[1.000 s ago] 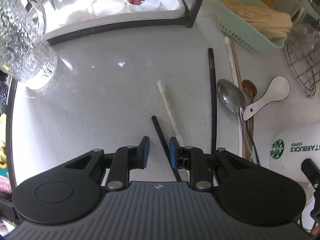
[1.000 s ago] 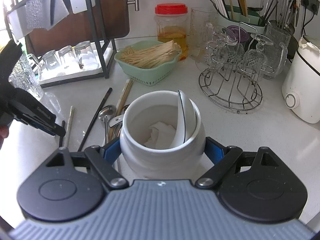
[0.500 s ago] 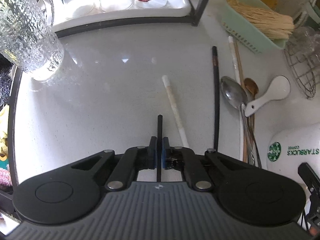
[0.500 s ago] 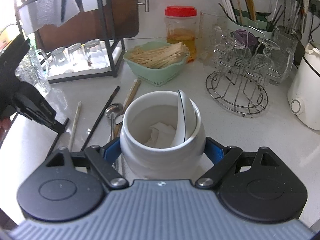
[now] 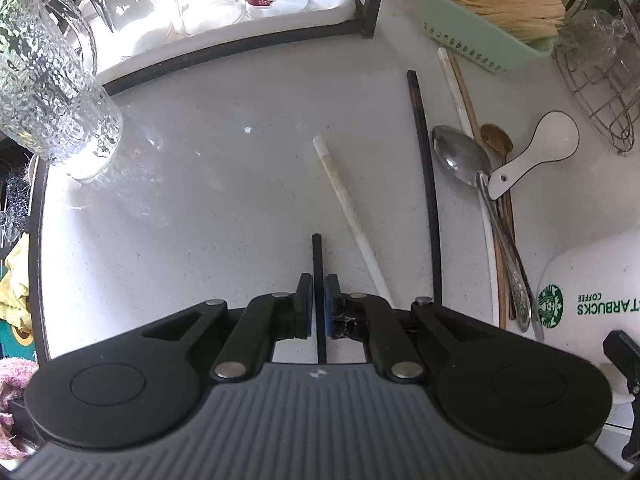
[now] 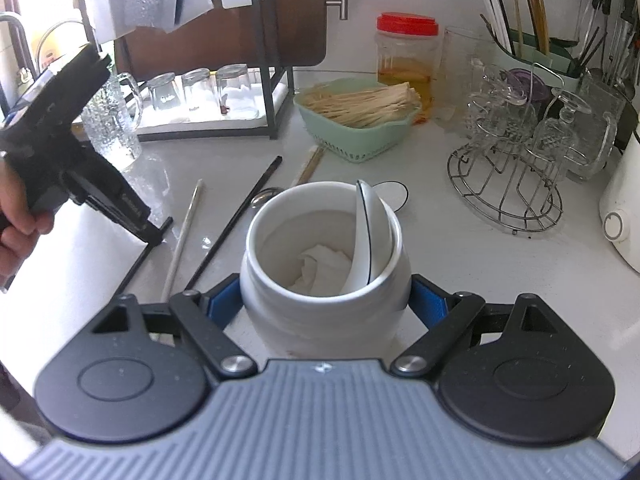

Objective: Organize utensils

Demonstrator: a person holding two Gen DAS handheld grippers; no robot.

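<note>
Left wrist view: the left gripper [image 5: 316, 306] has its blue pads pinched on a black chopstick [image 5: 317, 264] that points straight ahead over the white counter [image 5: 192, 208]. Just right of it lie a white chopstick [image 5: 348, 208], a second black one [image 5: 428, 196] and a steel spoon [image 5: 464, 156]. Toward the counter's near edge, the right gripper [image 6: 325, 300] clamps a white jar [image 6: 320, 312], a white soup spoon [image 6: 370, 236] leaning inside.
</note>
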